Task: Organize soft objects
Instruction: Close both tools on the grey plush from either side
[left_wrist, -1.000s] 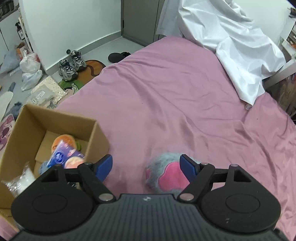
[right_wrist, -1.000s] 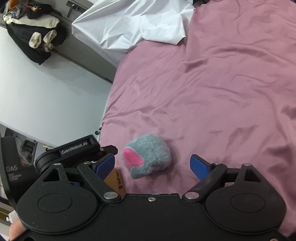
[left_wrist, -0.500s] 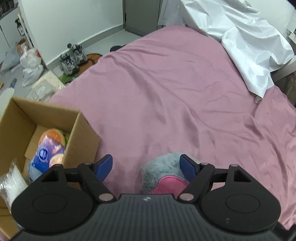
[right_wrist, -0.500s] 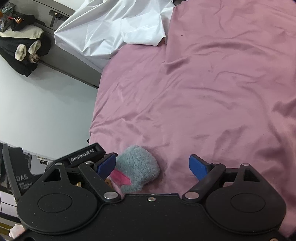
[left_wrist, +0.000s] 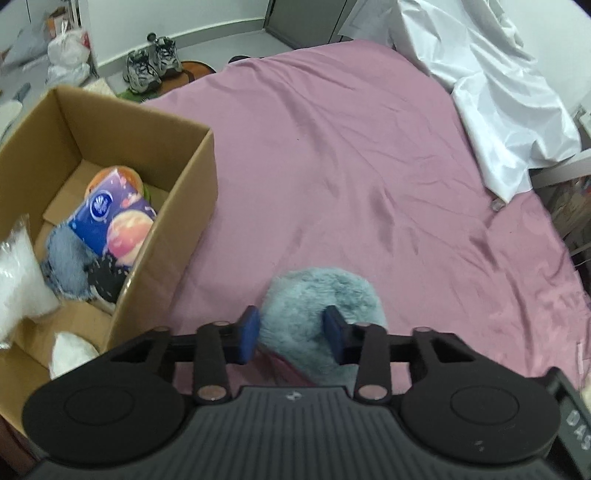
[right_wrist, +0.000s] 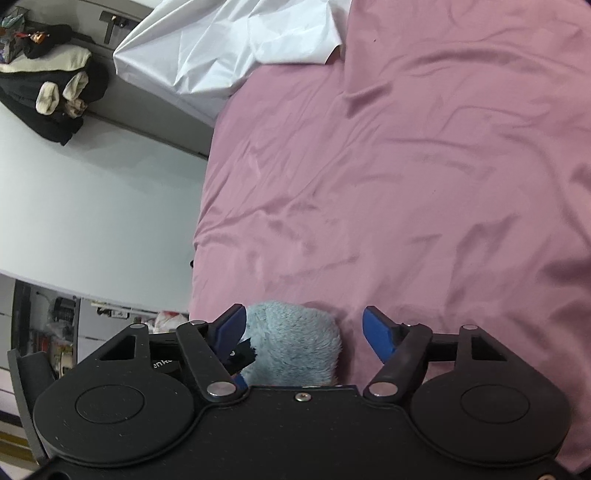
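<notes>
L gripper: jaws closing w/ the grey-blue fluffy plush between them, both blue pads pressed into its fur, so it's gripping the toy. Plush lies on the pink bedsheet, near the bed's front edge; a bit of pink shows on its underside. R gripper: jaws also closing but wide apart; in the R wrist view the same plush sits toward its left pad, the right pad clear of the fur w/ bare sheet between. The L gripper's black finger pokes in just by that left pad, crowding that side. Outward: cardboard box stands just left of the plush, open top, wall close to the L gripper's left pad. Inside: blue tissue pack, an orange-pink round soft thing, a grey-blue fuzzy item, white plastic bags at the near end. Farther off, white cloth heaped on the bed's far right corner. On the floor past the box, a pair of sneakers and a tied white bag. In the R view, dark clothes w/ pale socks piled at upper left.
</notes>
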